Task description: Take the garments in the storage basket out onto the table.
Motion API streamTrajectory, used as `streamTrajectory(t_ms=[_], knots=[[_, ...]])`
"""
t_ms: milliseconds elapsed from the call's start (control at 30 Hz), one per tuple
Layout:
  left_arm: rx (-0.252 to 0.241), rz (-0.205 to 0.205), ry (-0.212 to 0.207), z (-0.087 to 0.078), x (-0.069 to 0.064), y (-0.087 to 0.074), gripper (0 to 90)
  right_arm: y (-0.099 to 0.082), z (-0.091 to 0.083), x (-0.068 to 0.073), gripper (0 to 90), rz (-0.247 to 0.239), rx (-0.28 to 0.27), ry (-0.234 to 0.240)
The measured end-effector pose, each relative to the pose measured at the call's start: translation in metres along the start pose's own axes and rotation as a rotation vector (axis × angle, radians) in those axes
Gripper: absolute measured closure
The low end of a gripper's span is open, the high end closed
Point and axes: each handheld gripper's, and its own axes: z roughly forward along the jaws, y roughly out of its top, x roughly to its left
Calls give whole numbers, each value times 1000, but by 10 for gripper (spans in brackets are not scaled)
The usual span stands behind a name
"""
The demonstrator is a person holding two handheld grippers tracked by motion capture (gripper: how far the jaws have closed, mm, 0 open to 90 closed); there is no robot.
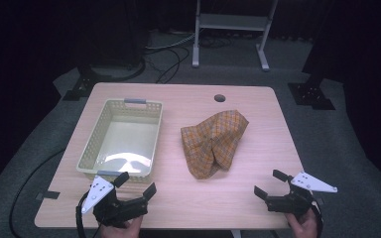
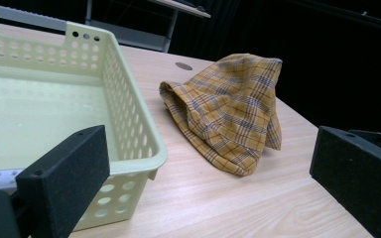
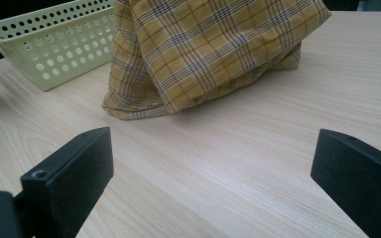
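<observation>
Lying crumpled at table centre, the checked cloth (image 1: 214,143) is being flanked by the left gripper (image 1: 135,185) at seven o'clock and the right gripper (image 1: 268,183) at five o'clock, both being held spread and empty; the basket (image 1: 90,148) is being left at nine o'clock; no writing is readable.

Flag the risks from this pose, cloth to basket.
1. The plaid cloth lies crumpled in folds; a pinch may catch one layer, so it could trail or slip.
2. The basket looks light; dragging cloth over its rim might shift it.
3. Left gripper sits beside the basket's near corner; it could bump it.

cloth (image 1: 213,144) — woven plaid | basket (image 1: 95,148) — glossy plastic | table (image 1: 258,163) — matt wood
</observation>
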Motion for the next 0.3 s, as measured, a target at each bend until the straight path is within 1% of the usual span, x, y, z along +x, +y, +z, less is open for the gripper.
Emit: streamTrajectory(t_ms=[133,300], knots=[[-5,-5,11,-4,3,-1,21,0,0,1,28,-1,1,1],[-28,-12,22,-9,5,0,20,0,-1,1,29,0,-2,-2]])
